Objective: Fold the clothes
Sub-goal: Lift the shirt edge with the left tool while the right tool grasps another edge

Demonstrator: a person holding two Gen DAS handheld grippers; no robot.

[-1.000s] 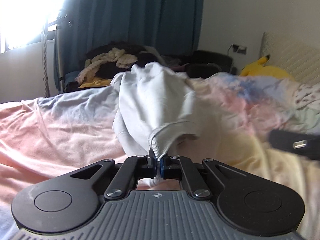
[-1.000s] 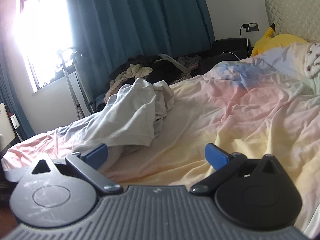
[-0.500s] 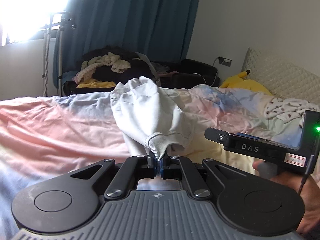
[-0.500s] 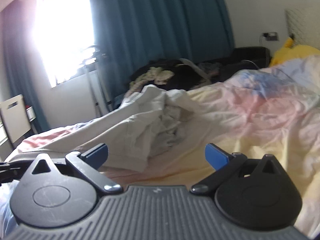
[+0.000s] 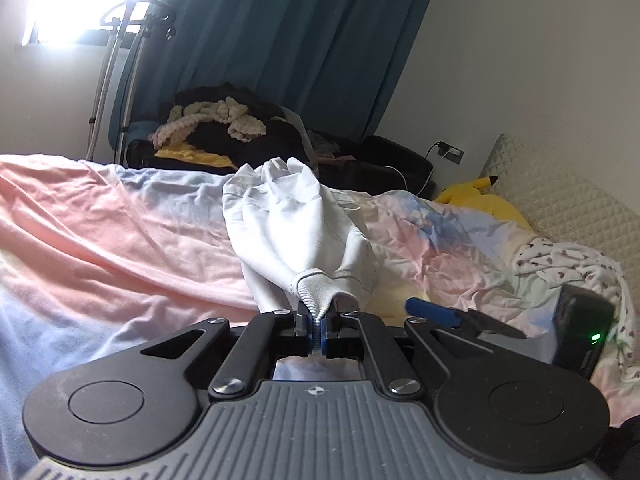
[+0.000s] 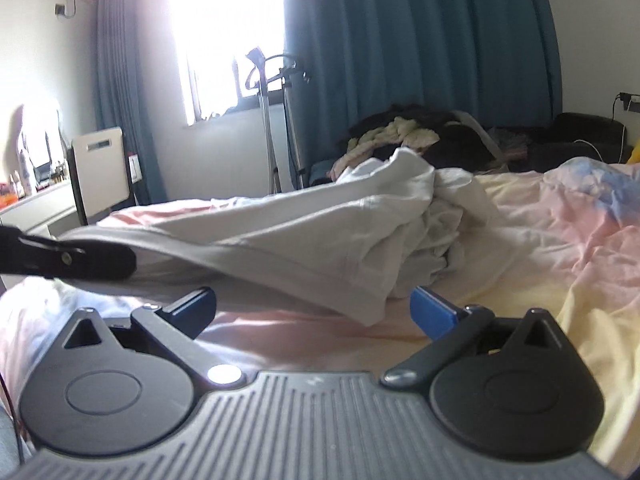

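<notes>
A white sweatshirt (image 5: 296, 224) lies stretched across the pastel bedsheet (image 5: 104, 240). My left gripper (image 5: 318, 334) is shut on its ribbed cuff (image 5: 314, 288) and holds the sleeve taut above the bed. In the right wrist view the same white sweatshirt (image 6: 304, 236) runs from a crumpled heap to the left, where the left gripper's black body (image 6: 68, 258) pulls it. My right gripper (image 6: 314, 308) is open just in front of the garment's hem, with nothing between its blue pads (image 6: 434, 312). It also shows at the right of the left wrist view as the right gripper (image 5: 460, 316).
A pile of dark and cream clothes (image 5: 216, 128) sits beyond the bed by the blue curtain (image 5: 304, 40). A yellow plush toy (image 5: 480, 200), a quilted headboard (image 5: 568, 208) and a floral garment (image 5: 560, 260) are at the right. A metal stand (image 6: 276, 120) is by the window.
My left gripper has pulled the cuff back and up, drawing the sleeve taut. My right gripper has swung left toward the sweatshirt's hem and now appears beside the left one.
</notes>
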